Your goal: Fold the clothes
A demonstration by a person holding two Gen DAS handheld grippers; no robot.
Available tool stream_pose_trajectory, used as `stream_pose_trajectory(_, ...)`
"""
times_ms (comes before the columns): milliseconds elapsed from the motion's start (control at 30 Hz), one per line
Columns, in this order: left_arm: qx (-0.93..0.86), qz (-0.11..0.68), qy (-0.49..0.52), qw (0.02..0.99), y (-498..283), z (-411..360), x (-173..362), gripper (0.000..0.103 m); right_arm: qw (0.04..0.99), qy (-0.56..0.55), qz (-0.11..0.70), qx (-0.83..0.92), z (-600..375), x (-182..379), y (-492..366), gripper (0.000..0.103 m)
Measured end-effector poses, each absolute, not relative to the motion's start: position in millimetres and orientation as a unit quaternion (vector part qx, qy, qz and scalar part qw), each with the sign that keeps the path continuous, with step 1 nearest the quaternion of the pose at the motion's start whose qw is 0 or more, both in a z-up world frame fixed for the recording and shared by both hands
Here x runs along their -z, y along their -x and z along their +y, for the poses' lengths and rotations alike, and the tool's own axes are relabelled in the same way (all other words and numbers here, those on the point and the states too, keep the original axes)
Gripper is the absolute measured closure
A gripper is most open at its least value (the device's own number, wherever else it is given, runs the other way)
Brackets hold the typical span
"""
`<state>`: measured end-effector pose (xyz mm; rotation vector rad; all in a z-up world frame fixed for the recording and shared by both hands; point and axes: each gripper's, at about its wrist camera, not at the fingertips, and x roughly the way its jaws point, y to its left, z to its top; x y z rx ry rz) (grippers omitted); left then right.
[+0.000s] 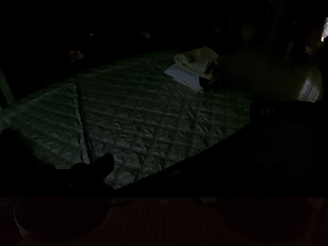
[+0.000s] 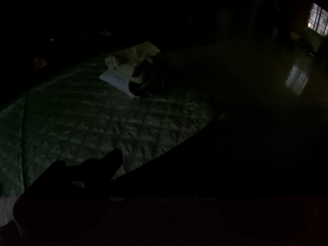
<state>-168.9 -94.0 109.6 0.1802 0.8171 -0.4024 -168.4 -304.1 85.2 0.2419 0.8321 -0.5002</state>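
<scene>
We looked into a very dark room. A big green quilted bedspread (image 1: 127, 110) lay flat under both cameras, shiny where a little light hit it.

The clothes (image 1: 194, 67) sat in a small pile at the far side of the bedspread, well apart from both grippers. A cream piece lay bunched on top. A flat pale blue piece (image 1: 182, 76) stuck out under it, toward us. Something dark lay just beside the pile on its right, but we could not tell what it was. From the right wrist the same pile (image 2: 131, 65) showed up farther left.

The left gripper (image 1: 155, 176) was only a black shape at the bottom of its view. One finger (image 1: 102, 168) poked up on the left. We could not tell how its jaws stood.

The right gripper (image 2: 164, 174) was a black shape too, with one finger (image 2: 110, 164) on the left. Its jaws were spread wide, and we could not make out anything between them.

Far off on the right, a barred window (image 2: 319, 18) glowed, and its light shone back from the floor (image 2: 296, 81).
</scene>
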Motion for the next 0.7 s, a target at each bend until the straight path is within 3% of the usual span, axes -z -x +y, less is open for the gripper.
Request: stream_pose_trajectory(700, 0.209, 0.357, -0.096, 0.905, 233.1, -89.7, -149.7, 0.001, 0.902, -0.086, 0.364, 0.216, -273.1, -117.4, 227.6, 0.001)
